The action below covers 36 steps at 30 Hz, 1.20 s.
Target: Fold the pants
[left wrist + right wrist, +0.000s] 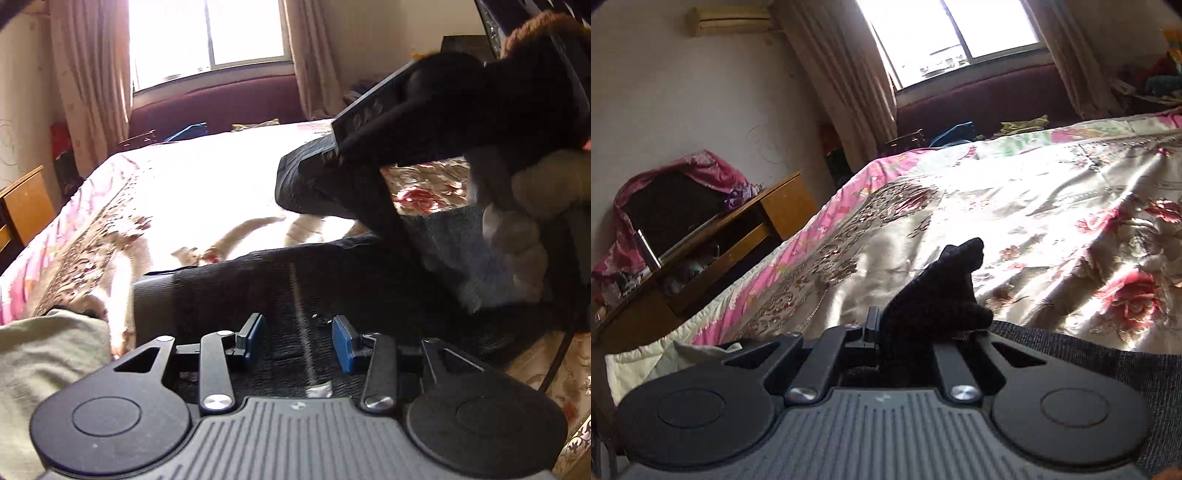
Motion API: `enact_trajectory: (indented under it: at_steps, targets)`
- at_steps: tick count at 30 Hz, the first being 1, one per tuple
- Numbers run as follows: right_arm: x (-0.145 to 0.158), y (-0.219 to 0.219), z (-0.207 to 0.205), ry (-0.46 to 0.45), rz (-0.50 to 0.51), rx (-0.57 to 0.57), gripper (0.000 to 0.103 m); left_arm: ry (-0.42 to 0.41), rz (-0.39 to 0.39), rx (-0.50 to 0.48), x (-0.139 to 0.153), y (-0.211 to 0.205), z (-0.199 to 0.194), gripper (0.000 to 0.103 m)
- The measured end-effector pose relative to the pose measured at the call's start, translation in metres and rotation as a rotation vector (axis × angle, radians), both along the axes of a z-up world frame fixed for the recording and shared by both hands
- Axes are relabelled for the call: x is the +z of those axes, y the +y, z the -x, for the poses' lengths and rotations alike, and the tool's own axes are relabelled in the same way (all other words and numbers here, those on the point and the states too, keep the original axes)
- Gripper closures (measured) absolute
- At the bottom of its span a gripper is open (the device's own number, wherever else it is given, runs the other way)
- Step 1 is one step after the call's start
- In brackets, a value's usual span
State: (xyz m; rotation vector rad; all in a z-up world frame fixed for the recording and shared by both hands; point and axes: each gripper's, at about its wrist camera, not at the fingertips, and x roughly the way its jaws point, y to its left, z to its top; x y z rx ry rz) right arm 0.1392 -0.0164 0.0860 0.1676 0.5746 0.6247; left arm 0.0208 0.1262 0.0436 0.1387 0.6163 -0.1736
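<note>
Evidently soft and limp, the pants (369, 280) are spread on the bed (207, 184), pinched by the right gripper (886, 332), the left gripper (298, 338) held open above; hems suit grasping.

Dark pants (332, 280) half-lifted over bed

The left gripper (298, 339) sits low in frame, jaws parted. The right gripper (882, 328), lower centre, is clamped closed on dark fabric (945, 291).
</note>
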Motion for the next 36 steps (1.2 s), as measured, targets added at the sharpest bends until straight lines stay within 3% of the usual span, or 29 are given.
enact_trajectory:
  at_steps: [4, 10, 17, 22, 25, 27, 31, 36]
  targets:
    - [-0.023, 0.070, 0.024, -0.120, 0.281, 0.175, 0.096, -0.001, 0.017, 0.048, -0.002, 0.027, 0.011, 0.049]
    - [-0.046, 0.110, 0.052, -0.266, 0.526, 0.295, 0.096, 0.024, 0.046, 0.103, -0.012, 0.052, 0.026, 0.048]
    - [-0.027, 0.114, 0.055, -0.313, 0.463, 0.229, 0.096, 0.029, 0.080, 0.122, -0.018, 0.060, 0.030, 0.048]
    - [-0.031, 0.137, 0.059, -0.356, 0.480, 0.302, 0.096, 0.042, 0.078, 0.128, -0.019, 0.061, 0.035, 0.048]
    - [-0.050, 0.144, 0.055, -0.288, 0.485, 0.364, 0.094, 0.057, 0.067, 0.127, -0.020, 0.060, 0.039, 0.048]
    - [-0.057, 0.145, 0.054, -0.236, 0.496, 0.394, 0.088, 0.065, 0.052, 0.121, -0.020, 0.058, 0.042, 0.048]
    - [-0.039, 0.120, 0.060, -0.173, 0.361, 0.404, 0.078, 0.055, 0.020, 0.097, -0.013, 0.053, 0.047, 0.048]
    - [-0.007, 0.048, 0.072, -0.137, 0.234, 0.227, 0.074, -0.042, 0.025, 0.049, 0.013, 0.038, 0.037, 0.047]
